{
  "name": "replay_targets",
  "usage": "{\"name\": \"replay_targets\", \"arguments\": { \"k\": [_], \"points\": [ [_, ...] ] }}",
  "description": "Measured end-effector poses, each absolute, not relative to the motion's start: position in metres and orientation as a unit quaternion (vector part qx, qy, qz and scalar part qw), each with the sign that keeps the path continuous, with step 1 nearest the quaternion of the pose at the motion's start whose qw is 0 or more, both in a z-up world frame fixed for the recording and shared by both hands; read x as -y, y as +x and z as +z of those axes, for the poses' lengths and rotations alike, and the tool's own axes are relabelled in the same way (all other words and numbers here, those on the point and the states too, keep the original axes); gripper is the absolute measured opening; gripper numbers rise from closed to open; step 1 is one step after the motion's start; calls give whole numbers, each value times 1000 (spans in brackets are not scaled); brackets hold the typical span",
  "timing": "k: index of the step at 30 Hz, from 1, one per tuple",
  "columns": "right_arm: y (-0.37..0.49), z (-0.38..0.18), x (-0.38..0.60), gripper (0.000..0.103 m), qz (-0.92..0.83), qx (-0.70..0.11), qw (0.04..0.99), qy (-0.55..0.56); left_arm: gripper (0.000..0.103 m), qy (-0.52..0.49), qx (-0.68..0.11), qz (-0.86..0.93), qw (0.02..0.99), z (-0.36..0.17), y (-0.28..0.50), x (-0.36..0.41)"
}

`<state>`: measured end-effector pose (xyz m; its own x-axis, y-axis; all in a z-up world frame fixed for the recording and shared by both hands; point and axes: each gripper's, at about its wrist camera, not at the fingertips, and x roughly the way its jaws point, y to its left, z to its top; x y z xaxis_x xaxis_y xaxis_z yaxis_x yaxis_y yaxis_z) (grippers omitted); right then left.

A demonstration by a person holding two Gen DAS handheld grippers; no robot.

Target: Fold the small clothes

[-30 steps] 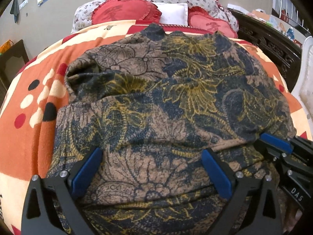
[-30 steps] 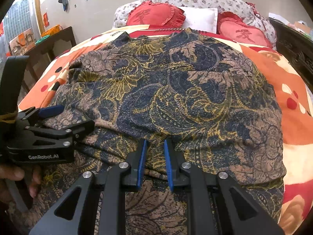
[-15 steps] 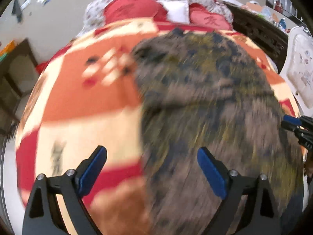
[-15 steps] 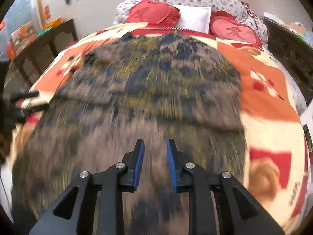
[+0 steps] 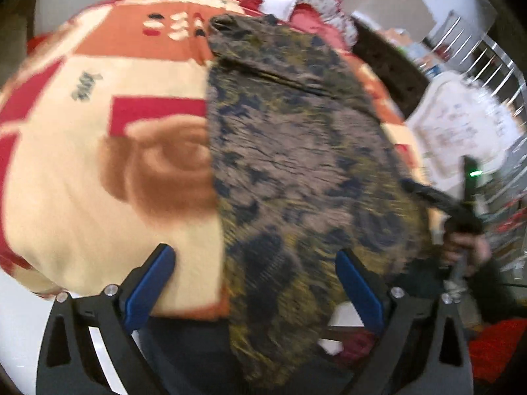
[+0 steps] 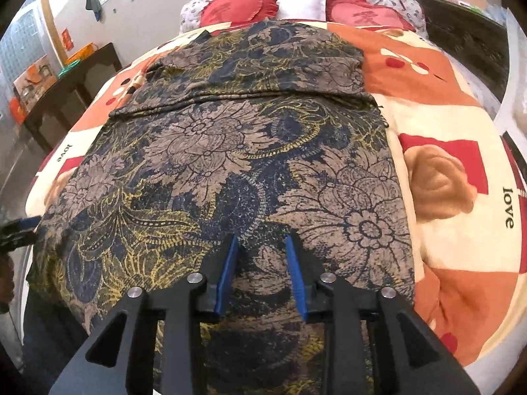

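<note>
One garment is in play: a thin floral-print top [image 6: 230, 151] in brown, navy and mustard, spread flat on the blanket [image 6: 438, 125] that covers the bed, its near hem hanging a little over the bed's front edge and its far part already laid back in a fold whose crease runs straight across the cloth. Judging by how closely it hugs the blanket and how sharp that crease sits, the fabric looks light, soft and limp, with no stiffness of its own, so it should drape from wherever it is pinched and sag between two holds. It does not look slippery, and the fuzzy blanket beneath will probably drag on it rather than let it slide. The right claw [image 6: 262, 273] hovers over the near hem with its jaws opening, at a middling gap; cloth lies under and between the blue pads [image 6: 227, 273], but they do not press on it. The left claw [image 5: 255, 288] stands wide at the garment's left edge, half over cloth and half over blanket, gripping nothing. The best places to take hold look to be the two near corners of the hem or the side seams, pinching one layer cleanly at an edge; a grab in the middle would likely bunch the fabric and spoil the existing fold.
</note>
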<state>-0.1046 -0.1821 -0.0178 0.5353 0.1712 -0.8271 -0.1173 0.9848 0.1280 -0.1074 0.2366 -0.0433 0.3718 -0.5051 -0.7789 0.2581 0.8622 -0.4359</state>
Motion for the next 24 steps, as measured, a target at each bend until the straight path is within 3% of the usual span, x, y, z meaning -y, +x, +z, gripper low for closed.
{"name": "replay_targets", "arguments": {
  "k": [5,11,17,24],
  "points": [
    [-108,-16,169,38,78,-472,878,-13,98,-161,-499,-289,801,-38,-119,-240],
    [-111,-15,182,38,89,-478,873,28,98,-193,-491,-308,792,-41,-117,-237],
    [-114,-14,181,38,86,-479,873,25,96,-139,-499,-316,795,-44,-110,-210],
    [-133,6,195,38,88,-461,882,29,79,-175,-490,-346,781,-45,-125,-222]
  ]
}}
